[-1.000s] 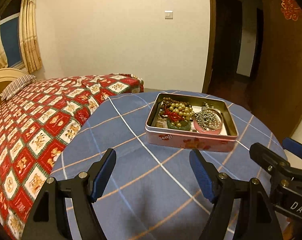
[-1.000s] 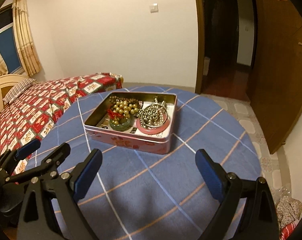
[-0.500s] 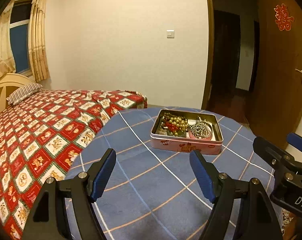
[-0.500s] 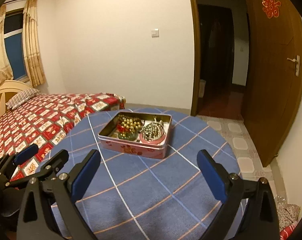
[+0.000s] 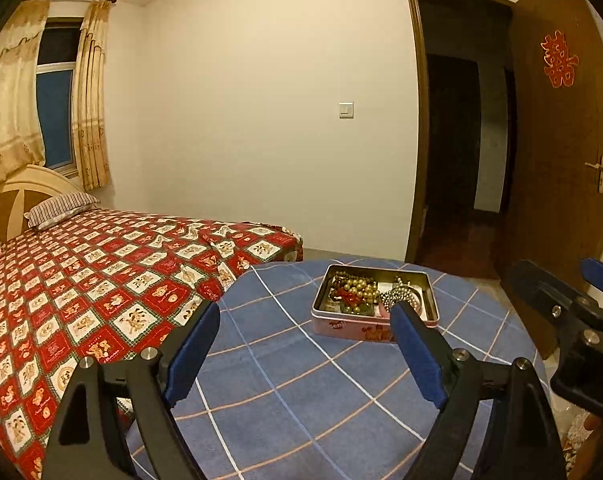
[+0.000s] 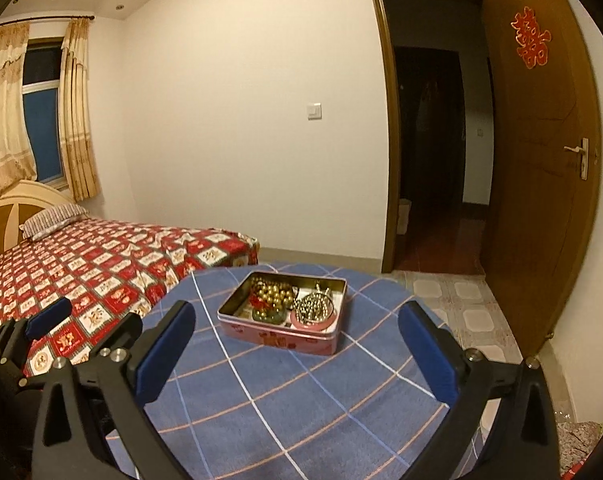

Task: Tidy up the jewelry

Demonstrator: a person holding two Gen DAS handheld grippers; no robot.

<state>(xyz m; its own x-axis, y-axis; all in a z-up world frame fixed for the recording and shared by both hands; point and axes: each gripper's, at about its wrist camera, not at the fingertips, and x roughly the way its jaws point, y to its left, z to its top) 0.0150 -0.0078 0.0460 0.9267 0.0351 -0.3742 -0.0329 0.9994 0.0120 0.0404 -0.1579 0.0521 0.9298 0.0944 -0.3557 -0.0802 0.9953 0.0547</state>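
Just one pink tin [image 6: 279, 336] of jewelry, one round table [image 6: 301, 408], two claws opening, nothing between.

Both grippers, left gripper [image 5: 303, 322] and right gripper [image 6: 297, 326], are black with blue-padded jaws, silver screws, and partly cropped white lettering, perhaps "DAS".

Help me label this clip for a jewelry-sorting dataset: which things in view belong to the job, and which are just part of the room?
Part of the job:
- pink tin
- gold bead strand
- silver bead strand
- pink bangle
- left gripper, opening, empty
- right gripper, opening, empty

Just lying about:
- blue checked tablecloth
- bed
- striped pillow
- door
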